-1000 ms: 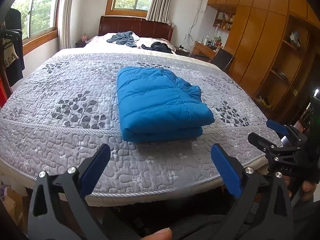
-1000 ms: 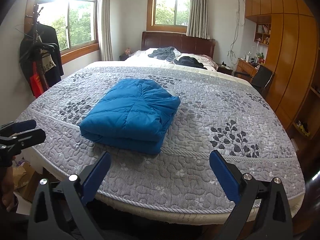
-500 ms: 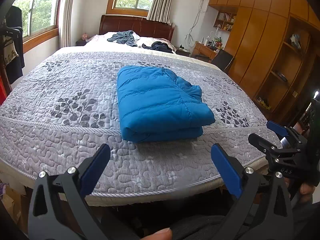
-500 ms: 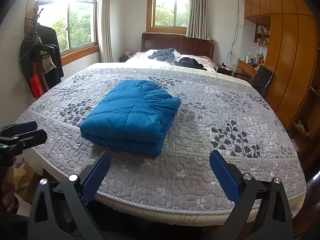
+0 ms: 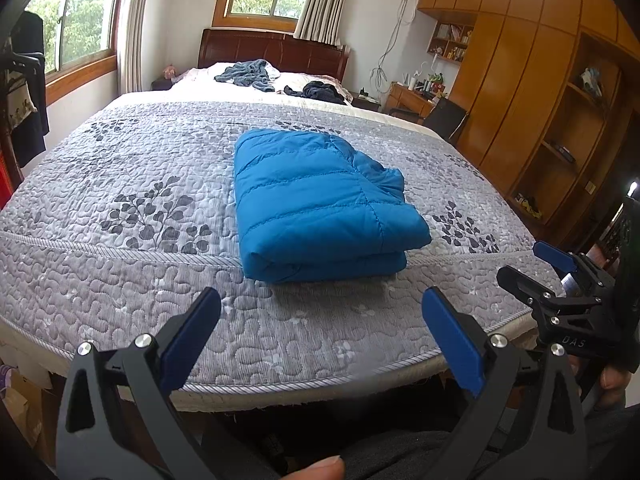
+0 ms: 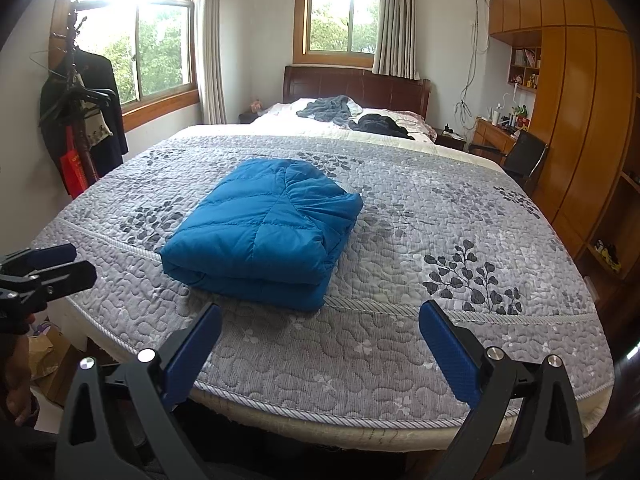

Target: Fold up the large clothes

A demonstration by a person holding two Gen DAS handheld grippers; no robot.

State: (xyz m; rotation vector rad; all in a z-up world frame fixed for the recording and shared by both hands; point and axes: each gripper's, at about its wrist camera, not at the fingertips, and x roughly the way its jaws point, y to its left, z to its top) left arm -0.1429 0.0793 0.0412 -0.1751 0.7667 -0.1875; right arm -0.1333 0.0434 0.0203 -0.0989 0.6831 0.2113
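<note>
A blue puffer jacket [image 5: 320,204] [image 6: 264,236] lies folded into a thick rectangle on the grey quilted bed [image 5: 120,288] [image 6: 440,216], near its foot edge. My left gripper [image 5: 322,320] is open and empty, hovering over the bed's foot edge short of the jacket. My right gripper [image 6: 320,336] is also open and empty, at the same edge. Each shows in the other's view: the right gripper [image 5: 528,266] at the far right, the left gripper [image 6: 76,264] at the far left. Neither touches the jacket.
Loose grey clothes [image 6: 330,108] and dark clothes [image 6: 380,124] lie by the pillows at the wooden headboard. A coat rack [image 6: 80,120] stands left of the bed. Wooden wardrobes [image 6: 580,120], a desk and a black chair [image 6: 524,156] line the right.
Both grippers have only drifted slightly at the foot of the bed. They stay open, and the folded jacket has not moved.
</note>
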